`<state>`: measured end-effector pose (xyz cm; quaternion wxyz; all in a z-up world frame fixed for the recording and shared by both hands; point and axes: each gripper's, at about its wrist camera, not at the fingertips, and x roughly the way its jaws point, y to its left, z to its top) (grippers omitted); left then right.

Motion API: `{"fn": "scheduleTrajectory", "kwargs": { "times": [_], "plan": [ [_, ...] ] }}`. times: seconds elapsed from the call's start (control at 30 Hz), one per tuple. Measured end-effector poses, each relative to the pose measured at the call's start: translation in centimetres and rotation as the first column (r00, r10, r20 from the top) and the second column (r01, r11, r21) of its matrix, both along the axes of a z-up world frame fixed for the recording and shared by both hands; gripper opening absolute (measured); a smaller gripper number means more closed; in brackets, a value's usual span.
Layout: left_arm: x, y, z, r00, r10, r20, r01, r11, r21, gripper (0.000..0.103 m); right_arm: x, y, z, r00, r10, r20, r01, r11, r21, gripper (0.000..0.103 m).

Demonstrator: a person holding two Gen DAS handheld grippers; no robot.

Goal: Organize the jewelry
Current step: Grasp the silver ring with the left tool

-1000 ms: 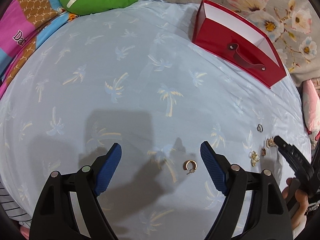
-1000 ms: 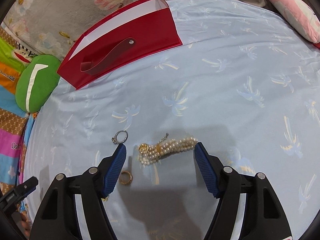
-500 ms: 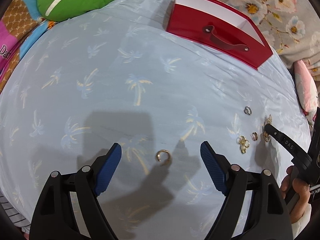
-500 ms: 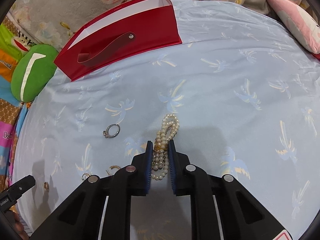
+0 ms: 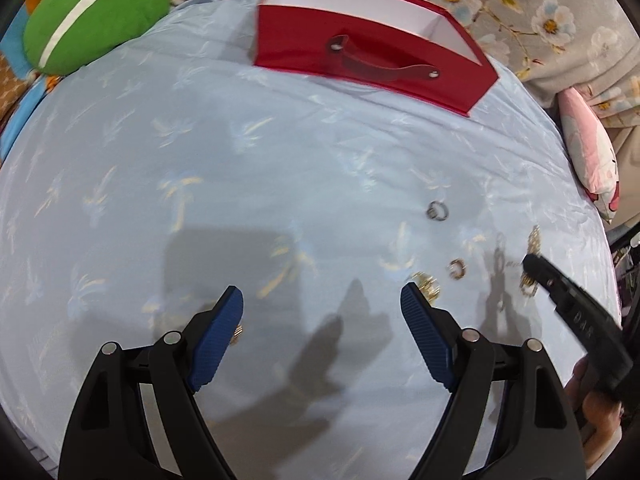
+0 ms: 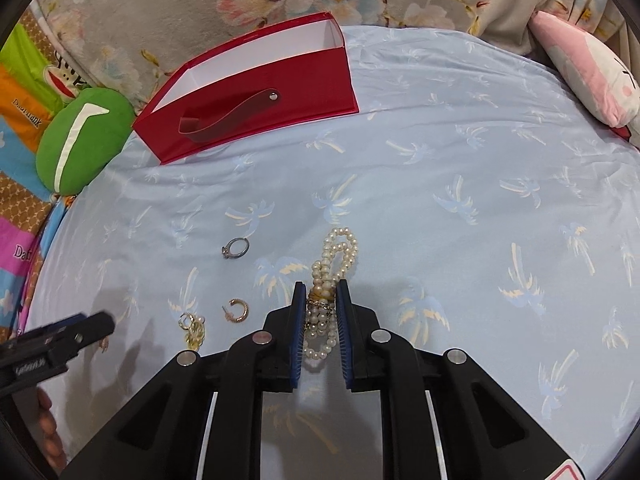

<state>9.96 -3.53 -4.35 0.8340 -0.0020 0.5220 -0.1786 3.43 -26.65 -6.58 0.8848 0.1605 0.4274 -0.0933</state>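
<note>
While the left gripper (image 5: pixel 322 300) hangs wide apart over the blue palm-print bedsheet (image 6: pixel 460 168), holding nothing, a looped white pearl bracelet (image 6: pixel 334 264) with gold links lies pinched between the right gripper's (image 6: pixel 321 298) nearly closed blue pads.

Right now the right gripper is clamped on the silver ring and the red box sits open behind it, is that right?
Not quite. The right gripper is clamped on the pearl bracelet, not the silver ring, which lies loose on the sheet to its left. The right wrist view shows this. The red box does sit open behind it.
</note>
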Motion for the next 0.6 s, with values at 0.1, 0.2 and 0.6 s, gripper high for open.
{"fn": "scheduleTrajectory", "kwargs": {
  "times": [0.1, 0.2, 0.6],
  "plan": [
    [0.7, -2.8, 0.2, 0.999, -0.048, 0.018, 0.048, 0.999, 0.005, 0.079, -0.4, 0.0, 0.1, 1.000, 0.003, -0.002, -0.003, 1.000, 0.008, 0.014],
    [1.7, -5.9, -0.3, 0.995, -0.101, 0.020, 0.101, 0.995, 0.018, 0.079, -0.7, -0.4, 0.2, 1.000, 0.000, 0.001, 0.000, 1.000, 0.012, 0.014],
    [3.5, -12.8, -3.3, 0.986, -0.165, 0.028, 0.161, 0.981, 0.109, 0.056, -1.7, -3.0, -0.1, 0.998, -0.053, -0.019, 0.054, 0.996, 0.064, 0.014]
  ]
}}
